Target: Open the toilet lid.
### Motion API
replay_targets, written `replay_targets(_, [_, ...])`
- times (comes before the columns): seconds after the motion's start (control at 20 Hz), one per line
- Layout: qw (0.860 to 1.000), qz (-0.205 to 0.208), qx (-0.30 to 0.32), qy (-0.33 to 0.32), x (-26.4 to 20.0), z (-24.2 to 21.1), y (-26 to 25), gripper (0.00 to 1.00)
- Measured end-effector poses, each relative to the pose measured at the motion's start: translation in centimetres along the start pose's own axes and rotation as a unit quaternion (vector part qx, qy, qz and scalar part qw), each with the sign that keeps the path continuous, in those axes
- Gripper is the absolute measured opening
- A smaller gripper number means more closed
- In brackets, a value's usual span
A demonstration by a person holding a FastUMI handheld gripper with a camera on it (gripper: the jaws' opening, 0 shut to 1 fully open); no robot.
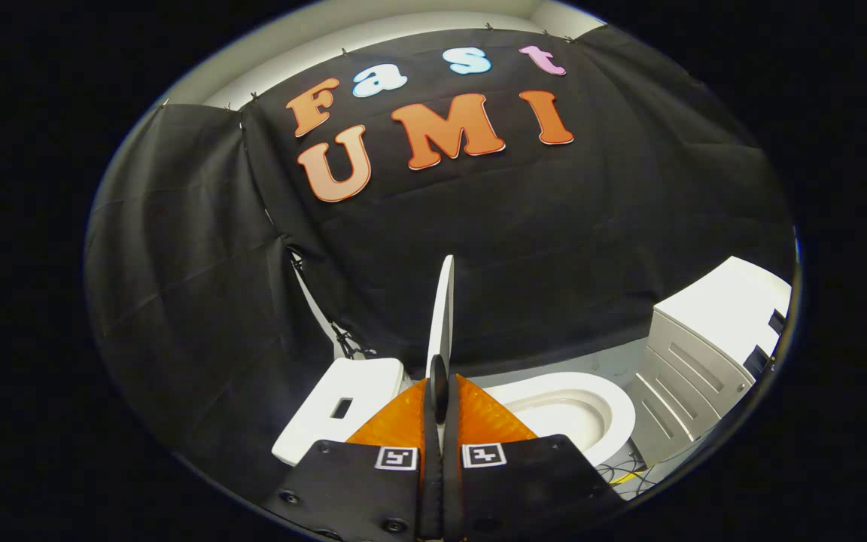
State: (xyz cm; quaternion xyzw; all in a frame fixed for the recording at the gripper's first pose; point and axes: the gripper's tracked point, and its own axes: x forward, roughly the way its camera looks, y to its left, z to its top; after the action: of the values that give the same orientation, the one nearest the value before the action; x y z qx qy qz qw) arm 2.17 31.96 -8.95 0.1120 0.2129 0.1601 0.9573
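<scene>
Wall (177, 301): black cloth hangs behind and to the left of everything you see, running down to the floor at the far side.
Cabinet (704, 361): a white unit with slatted panels stands at your right, near the bowl's right side and apart from it.
Tank (343, 410): white block to the left of your fingers, with a dark rectangular slot in its top face; it sits just left of the lid's hinge end.
Bowl (591, 403): white rim and open basin lie to the right of your fingers, uncovered, with the seat ring down on it.
Lid (442, 316): you see it edge-on, a thin white blade standing upright. Its long axis runs vertically, free end pointing up against the wall, lower end dropping between your fingers. It stands between tank and bowl.
Gripper (439, 391): your two orange-backed fingers (396, 429) are drawn close together with the lid's lower edge sandwiched between the dark pads; both appear to press on it, so you are clamped on the lid.
Cables (622, 474): a loose tangle, one strand yellow, lies on the floor near the bowl's near right side.
</scene>
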Motion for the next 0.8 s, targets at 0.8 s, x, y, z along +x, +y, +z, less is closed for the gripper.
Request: replay_targets(0.8, [0.994, 0.029, -0.109, 0.006, 1.2, -2.1, 12.8, 0.08])
